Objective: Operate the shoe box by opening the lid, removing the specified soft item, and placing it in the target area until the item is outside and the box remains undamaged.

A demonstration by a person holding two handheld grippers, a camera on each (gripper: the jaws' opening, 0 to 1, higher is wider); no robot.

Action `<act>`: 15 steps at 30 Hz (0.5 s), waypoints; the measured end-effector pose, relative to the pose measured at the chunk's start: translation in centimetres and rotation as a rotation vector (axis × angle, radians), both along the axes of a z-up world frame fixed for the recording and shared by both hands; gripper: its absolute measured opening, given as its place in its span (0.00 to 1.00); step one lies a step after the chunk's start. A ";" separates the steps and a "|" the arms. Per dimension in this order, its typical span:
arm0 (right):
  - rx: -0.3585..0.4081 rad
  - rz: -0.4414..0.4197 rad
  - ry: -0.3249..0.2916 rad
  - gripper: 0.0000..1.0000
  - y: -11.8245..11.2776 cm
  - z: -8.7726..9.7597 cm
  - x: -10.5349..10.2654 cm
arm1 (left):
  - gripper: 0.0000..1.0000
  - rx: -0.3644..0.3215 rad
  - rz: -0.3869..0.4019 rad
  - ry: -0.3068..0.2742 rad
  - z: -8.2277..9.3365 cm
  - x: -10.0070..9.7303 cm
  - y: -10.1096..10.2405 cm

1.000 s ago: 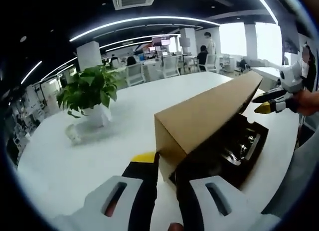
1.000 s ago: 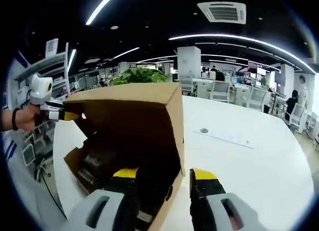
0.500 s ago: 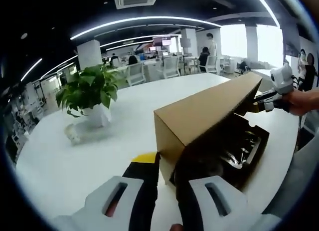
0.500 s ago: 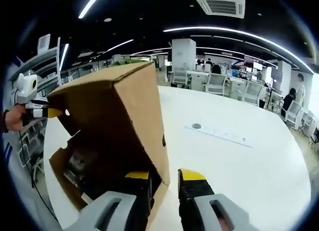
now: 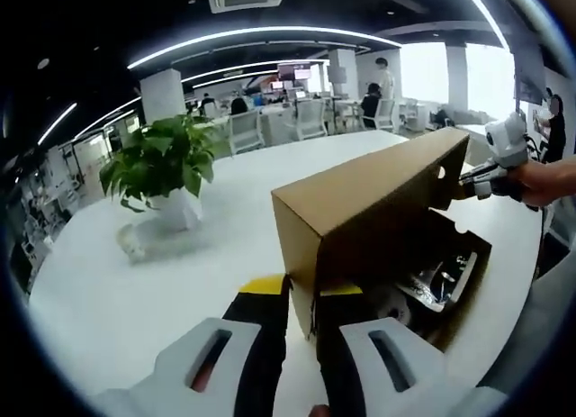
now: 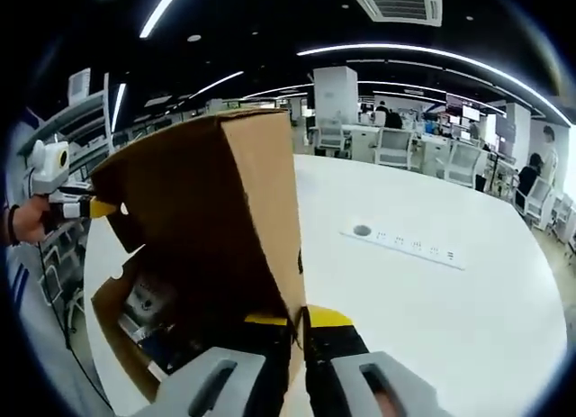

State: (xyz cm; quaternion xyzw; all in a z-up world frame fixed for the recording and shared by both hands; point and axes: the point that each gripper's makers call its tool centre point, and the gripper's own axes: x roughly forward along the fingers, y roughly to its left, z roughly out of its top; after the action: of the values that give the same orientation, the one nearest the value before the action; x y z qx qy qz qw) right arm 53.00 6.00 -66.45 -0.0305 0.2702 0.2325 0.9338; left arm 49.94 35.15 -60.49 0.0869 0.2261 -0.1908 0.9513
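Brown cardboard shoe box (image 5: 378,219) on a white worktop (image 5: 135,291) in an open-plan office, its hinged lid (image 6: 193,214) raised and tilted up over the tray. Left gripper (image 5: 302,295) low in the left gripper view, yellow-tipped jaws closed down on the near corner edge of the raised lid, cardboard pinched between them. Right gripper (image 6: 299,322) at the opposite end, seen in the right gripper view with jaws drawn together on the lid's front flap, the brown wall rising straight from between the tips. Same right gripper at the far right of the left gripper view, held in a person's hand (image 5: 547,178) against the lid's far edge. Left gripper also visible at the left of the right gripper view, touching the lid's corner, a hand (image 6: 25,221) with a dark wristband behind it. Inside the tray under the lid, dark contents with pale patches (image 5: 432,277), too shadowed to identify; seen again in the right gripper view (image 6: 148,300). Potted green plant (image 5: 157,165) in a white pot standing well apart from the box on the worktop. White power strip (image 6: 405,246) lying flat on the worktop beyond the box.
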 end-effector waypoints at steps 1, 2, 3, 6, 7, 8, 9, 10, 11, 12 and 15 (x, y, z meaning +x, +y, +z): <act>0.000 0.002 0.000 0.00 0.0 0.0 0.1 | 0.08 -0.002 0.004 0.001 0.0 0.1 0.0; -0.002 0.006 0.000 0.00 0.0 0.0 0.1 | 0.08 -0.005 0.007 0.002 0.0 0.3 0.1; -0.003 0.009 0.000 0.00 0.0 0.0 0.1 | 0.08 -0.011 0.015 0.003 0.0 0.4 0.1; -0.006 0.017 0.002 0.00 0.0 0.1 0.3 | 0.07 -0.019 0.026 0.004 0.0 0.8 0.2; -0.008 0.019 0.002 0.00 0.0 0.1 0.4 | 0.07 -0.020 0.029 0.005 0.0 1.0 0.2; -0.012 0.023 0.002 0.00 0.0 0.1 0.5 | 0.07 -0.020 0.031 0.006 0.0 1.2 0.2; -0.012 0.024 0.003 0.00 0.0 0.1 0.6 | 0.07 -0.023 0.034 0.007 0.0 1.5 0.3; -0.012 0.025 0.004 0.00 0.1 0.1 0.6 | 0.07 -0.025 0.036 0.008 0.0 1.6 0.3; -0.012 0.026 0.004 0.00 0.1 0.1 0.7 | 0.07 -0.026 0.037 0.009 0.0 1.8 0.3; -0.012 0.025 0.004 0.00 0.1 0.1 0.8 | 0.07 -0.028 0.039 0.010 -0.1 1.9 0.4; -0.010 0.024 0.005 0.00 0.1 0.1 1.0 | 0.07 -0.037 0.046 0.013 -0.2 2.5 0.5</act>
State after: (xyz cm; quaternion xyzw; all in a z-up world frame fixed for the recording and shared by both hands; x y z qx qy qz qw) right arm 54.05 6.05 -66.37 -0.0378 0.2731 0.2425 0.9301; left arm 52.42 35.61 -60.67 0.0629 0.2308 -0.1735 0.9553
